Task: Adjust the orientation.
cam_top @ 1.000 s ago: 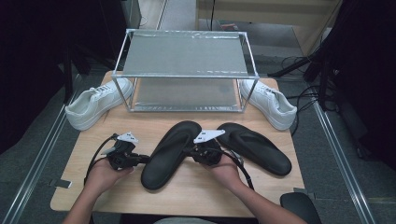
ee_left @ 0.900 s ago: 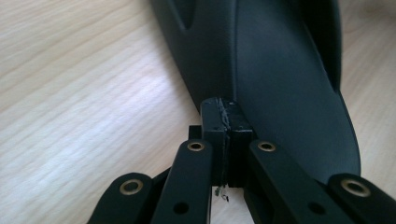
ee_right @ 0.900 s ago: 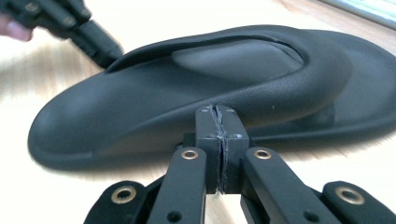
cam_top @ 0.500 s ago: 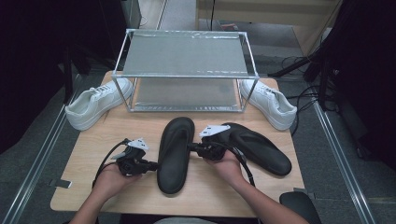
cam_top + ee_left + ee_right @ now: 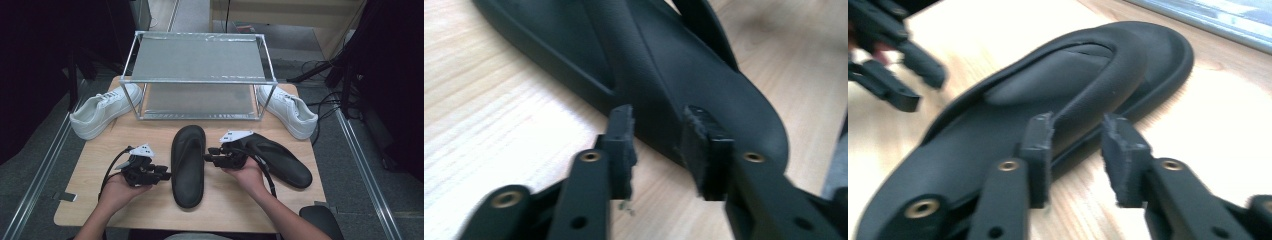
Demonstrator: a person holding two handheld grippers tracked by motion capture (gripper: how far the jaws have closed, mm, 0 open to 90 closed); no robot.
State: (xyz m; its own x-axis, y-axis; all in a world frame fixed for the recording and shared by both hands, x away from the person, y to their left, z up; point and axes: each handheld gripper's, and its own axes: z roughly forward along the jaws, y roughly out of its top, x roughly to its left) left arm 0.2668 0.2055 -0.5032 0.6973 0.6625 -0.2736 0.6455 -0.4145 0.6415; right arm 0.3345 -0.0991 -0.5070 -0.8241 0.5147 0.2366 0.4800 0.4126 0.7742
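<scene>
A black slipper (image 5: 188,165) lies lengthwise mid-table, toe toward the rack. A second black slipper (image 5: 280,160) lies slanted to its right. My left gripper (image 5: 162,174) is at the first slipper's left edge and my right gripper (image 5: 210,157) at its right edge. Both sets of jaws have just been opening. In the left gripper view the left gripper (image 5: 656,145) stands open, the slipper's (image 5: 684,65) rim just past the pads and untouched. In the right gripper view the right gripper (image 5: 1077,145) is open too, with the slipper's (image 5: 1048,100) rim at its tips and nothing pressed.
A two-shelf metal rack (image 5: 197,75) stands at the back of the wooden table (image 5: 125,200). One white sneaker (image 5: 102,110) lies left of it, another (image 5: 290,110) right. Cables trail from both grippers.
The middle slipper has swung from a slant to straight, toe toward the rack. Both grippers were shut on its edges and have let go; their jaws now stand apart.
</scene>
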